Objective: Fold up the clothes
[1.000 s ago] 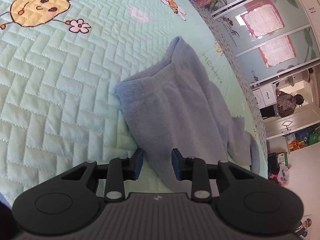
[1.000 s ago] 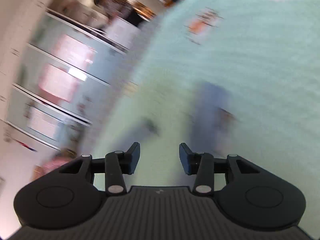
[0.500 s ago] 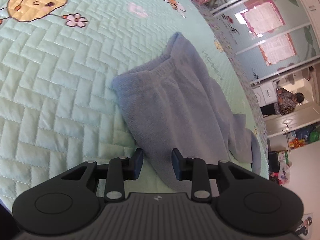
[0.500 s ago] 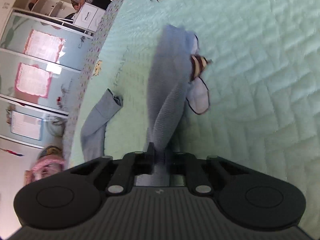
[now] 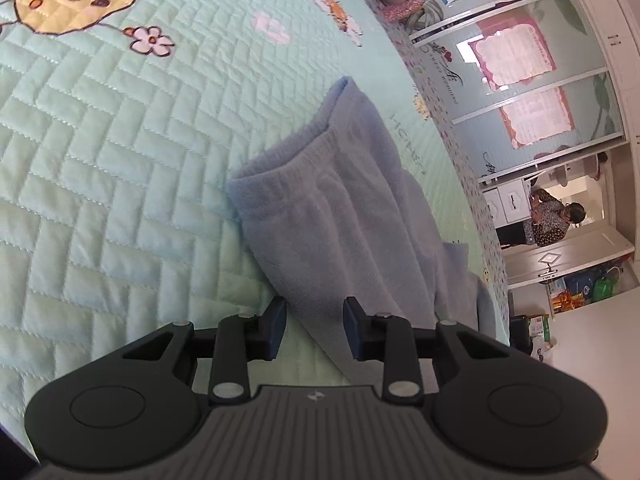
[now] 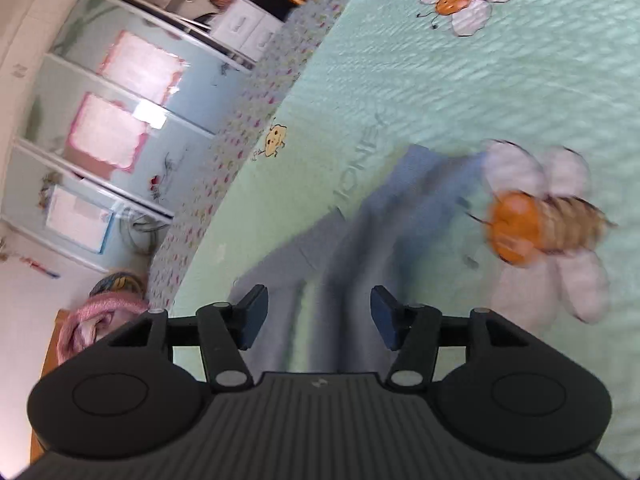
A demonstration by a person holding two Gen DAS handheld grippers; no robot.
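Right gripper (image 6: 316, 318) above blurred blue garment (image 6: 360, 232) on mint quilt (image 6: 440, 92) — jaws wide apart, empty.

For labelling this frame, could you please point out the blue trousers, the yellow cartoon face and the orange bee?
blue trousers (image 5: 320, 216): left wrist view, upper leg fabric.
yellow cartoon face (image 5: 76, 0): left wrist view, its middle.
orange bee (image 6: 532, 228): right wrist view, body.

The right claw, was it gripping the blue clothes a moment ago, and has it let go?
Yes. Half a second ago it was shut on the blue clothes; now the right claw is open, with the bee print close by.
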